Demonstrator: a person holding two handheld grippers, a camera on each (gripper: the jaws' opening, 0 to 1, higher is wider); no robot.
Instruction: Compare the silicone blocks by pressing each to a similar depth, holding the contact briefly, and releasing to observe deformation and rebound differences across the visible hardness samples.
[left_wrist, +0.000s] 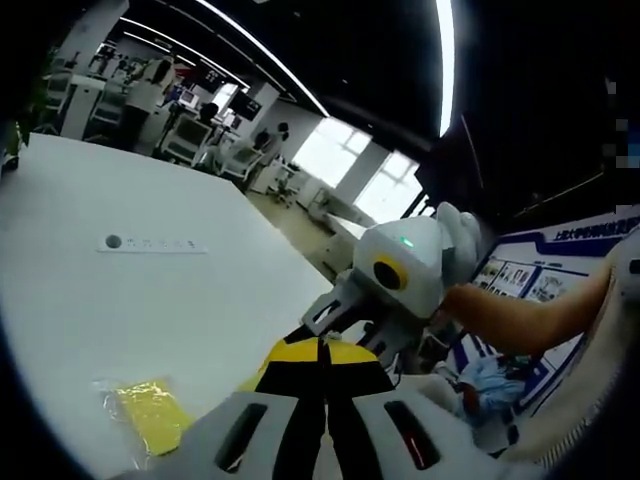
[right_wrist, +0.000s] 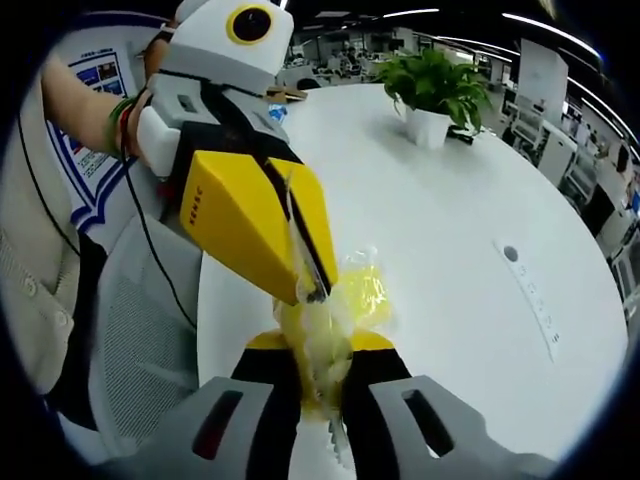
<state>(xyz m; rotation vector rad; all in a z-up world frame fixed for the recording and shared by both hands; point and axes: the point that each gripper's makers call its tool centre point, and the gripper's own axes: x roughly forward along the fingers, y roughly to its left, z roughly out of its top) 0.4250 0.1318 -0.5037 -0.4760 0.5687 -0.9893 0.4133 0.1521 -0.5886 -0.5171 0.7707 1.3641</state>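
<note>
Two grippers (right_wrist: 315, 290) (right_wrist: 322, 400) pinch one clear bag (right_wrist: 325, 335) | yellow block (right_wrist: 365, 295) inside: soft, light | film slippery, grip its gathered neck | second bag (left_wrist: 150, 410) near table (left_wrist: 150, 300) edge

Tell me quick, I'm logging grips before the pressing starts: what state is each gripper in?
Left gripper: shut on the clear bag.
Right gripper: shut on the same bag from below.

We hold both tongs together: the right tongs (right_wrist: 322, 405) pinch a clear plastic bag (right_wrist: 325, 345), and the left tongs (right_wrist: 312, 285) meet them from above, jaws closed on the same bag.
</note>
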